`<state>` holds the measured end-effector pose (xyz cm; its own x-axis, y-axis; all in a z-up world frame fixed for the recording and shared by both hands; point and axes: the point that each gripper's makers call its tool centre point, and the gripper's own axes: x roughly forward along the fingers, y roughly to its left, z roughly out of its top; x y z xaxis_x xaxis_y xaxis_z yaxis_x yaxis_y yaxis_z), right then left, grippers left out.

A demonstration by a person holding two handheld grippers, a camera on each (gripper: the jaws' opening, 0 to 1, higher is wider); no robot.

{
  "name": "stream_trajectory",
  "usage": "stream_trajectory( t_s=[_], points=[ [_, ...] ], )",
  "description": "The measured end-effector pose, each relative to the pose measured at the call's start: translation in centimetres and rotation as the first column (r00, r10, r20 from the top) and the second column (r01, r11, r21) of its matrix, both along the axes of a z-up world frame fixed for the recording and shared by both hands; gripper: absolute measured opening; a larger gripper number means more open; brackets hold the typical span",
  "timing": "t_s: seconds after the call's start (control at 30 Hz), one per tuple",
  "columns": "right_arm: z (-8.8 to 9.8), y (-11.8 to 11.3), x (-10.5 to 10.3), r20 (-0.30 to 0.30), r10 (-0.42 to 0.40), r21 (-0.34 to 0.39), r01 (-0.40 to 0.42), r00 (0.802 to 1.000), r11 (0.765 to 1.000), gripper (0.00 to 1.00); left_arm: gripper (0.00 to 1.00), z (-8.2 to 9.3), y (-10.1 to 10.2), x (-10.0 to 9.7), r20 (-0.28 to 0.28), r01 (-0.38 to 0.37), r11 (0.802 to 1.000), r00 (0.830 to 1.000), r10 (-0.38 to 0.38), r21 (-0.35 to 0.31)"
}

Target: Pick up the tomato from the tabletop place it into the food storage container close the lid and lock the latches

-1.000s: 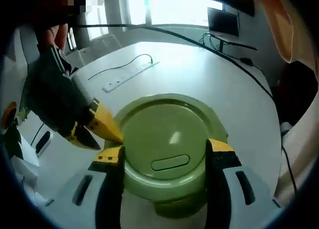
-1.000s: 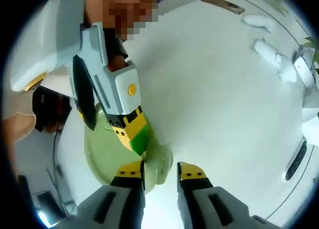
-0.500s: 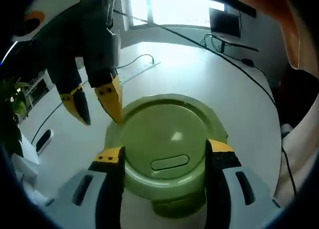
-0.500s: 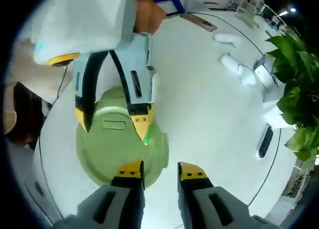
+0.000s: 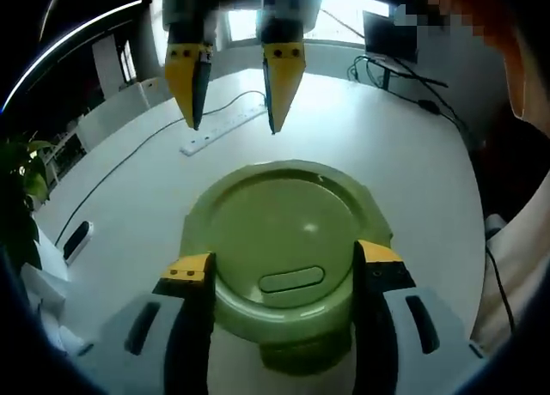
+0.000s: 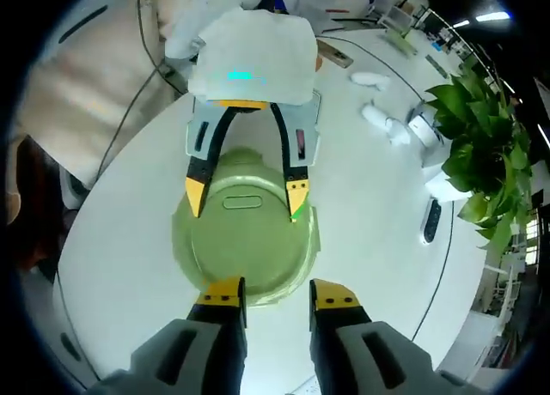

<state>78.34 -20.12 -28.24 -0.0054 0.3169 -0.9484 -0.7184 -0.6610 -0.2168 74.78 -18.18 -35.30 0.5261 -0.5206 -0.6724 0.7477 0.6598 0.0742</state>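
A round green food storage container stands on the white table with its lid on, and an oval tab shows on the lid. My left gripper is shut on the container, one yellow-tipped jaw on each side of it. The right gripper view shows the same container just beyond my right gripper, with the left gripper coming in from its far side. My right gripper hangs open in the air past the container's far rim, nothing between its jaws.
A white power strip with its cable lies beyond the container, and a monitor stands at the back. A black remote, white items and a leafy plant sit off to one side. A person's sleeve is close by.
My right gripper has lifted from the container's side and swung away to hang above the table beyond it. The left gripper has kept its hold on the container.
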Motion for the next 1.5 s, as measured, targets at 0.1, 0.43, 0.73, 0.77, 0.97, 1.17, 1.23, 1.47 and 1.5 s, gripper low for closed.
stream_trajectory(
  t_s=[0.1,0.43,0.73,0.77,0.97,1.17,1.23,1.47,1.5],
  points=[
    [0.4,-0.5,-0.6,0.006,-0.005,0.010,0.005,1.000,1.000,0.25,0.58,0.0,0.0,-0.1,-0.003,-0.005,1.000,1.000,0.005,0.007],
    [1.3,-1.2,-2.9,-0.011,-0.008,0.075,0.009,1.000,0.997,0.26,0.57,0.0,0.1,-0.1,-0.001,-0.023,1.000,1.000,0.023,0.003],
    [0.5,-1.4,-3.9,-0.043,-0.003,0.123,0.009,0.999,0.992,0.32,0.57,0.0,0.1,-0.1,-0.003,-0.029,1.000,1.000,0.029,0.005],
    [0.5,-1.5,-4.0,-0.046,0.002,0.127,0.004,0.999,0.992,0.30,0.57,0.0,0.1,-0.1,-0.002,-0.029,1.000,1.000,0.029,0.004],
    [0.4,-1.4,-4.5,-0.065,-0.009,0.168,0.020,0.998,0.986,0.35,0.57,0.0,0.1,-0.2,0.005,-0.035,0.999,0.999,0.035,-0.009],
    [0.3,-1.5,-4.9,-0.069,0.000,0.180,0.013,0.998,0.984,0.37,0.57,0.1,0.0,-0.2,0.027,-0.042,0.999,0.999,0.043,-0.031],
    [0.3,-1.4,-5.1,-0.071,0.002,0.183,0.011,0.997,0.983,0.37,0.57,0.1,0.0,-0.2,0.032,-0.044,0.999,0.998,0.045,-0.031],
    [0.0,-1.5,-5.4,-0.069,0.005,0.180,0.007,0.998,0.984,0.38,0.46,0.3,-0.8,-0.8,0.045,-0.007,1.000,0.999,0.008,-0.024],
    [0.0,-1.6,-5.4,-0.069,0.005,0.178,0.007,0.998,0.984,0.38,0.46,0.3,-0.7,-0.8,0.048,-0.007,1.000,0.999,0.008,-0.025]
  ],
)
